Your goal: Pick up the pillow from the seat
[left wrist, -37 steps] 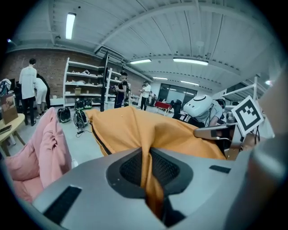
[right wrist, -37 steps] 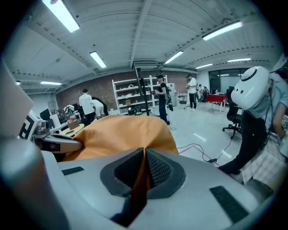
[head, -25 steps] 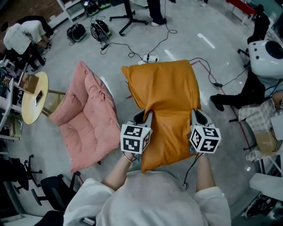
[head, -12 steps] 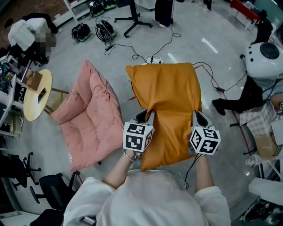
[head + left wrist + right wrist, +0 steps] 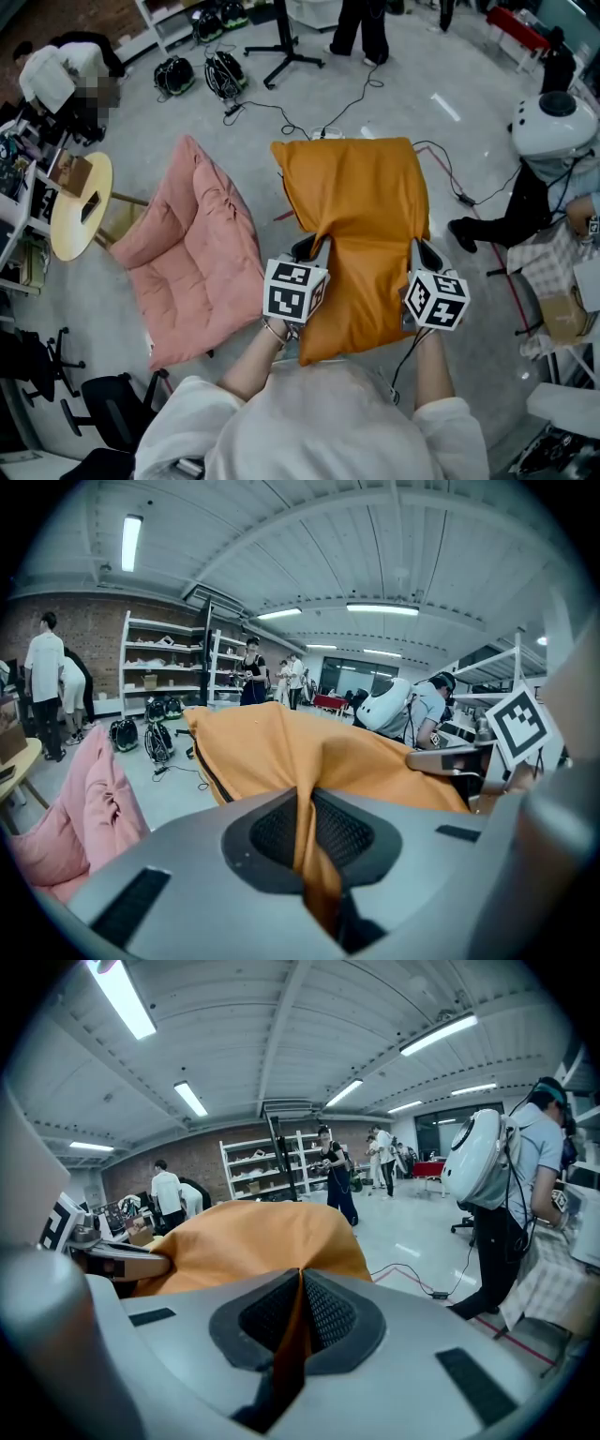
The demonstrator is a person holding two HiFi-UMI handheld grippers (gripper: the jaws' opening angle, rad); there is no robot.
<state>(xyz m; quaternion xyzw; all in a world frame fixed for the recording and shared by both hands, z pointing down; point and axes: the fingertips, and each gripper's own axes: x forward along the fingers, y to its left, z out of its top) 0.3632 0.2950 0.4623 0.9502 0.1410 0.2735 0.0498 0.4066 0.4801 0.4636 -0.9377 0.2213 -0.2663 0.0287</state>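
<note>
the pillow (image 5: 361,216) is a big orange rectangle with a smooth, faintly shiny cover. it is off the seat (image 5: 192,267) and up in the air, held by both claws at its near end. the rest of it reaches out ahead of them over the grey floor (image 5: 469,122).

the left claw (image 5: 305,803) is closed down narrow on a fold of the orange cover, and the cloth runs in a thin pleat between its two dark ribbed pads. the right claw (image 5: 298,1288) is the same, its pads nearly together with a slim ridge of cover pinched between them. creases fan out across the cover from each pinch, and the stretch between the two claws sags into a shallow trough. a dark zip (image 5: 208,772) runs along the pillow's edge out to the left of the left claw. the far end of the pillow looks rounded and full. the near end, below the claws, hangs loose toward the person's chest.

the seat is pink and quilted, with its back turned up, and lies to the left of the left claw. a strip of floor shows between it and the pillow's far end. further left stands a small round worktop (image 5: 73,208). black cables (image 5: 281,108) trail over the floor beyond the pillow.
</note>
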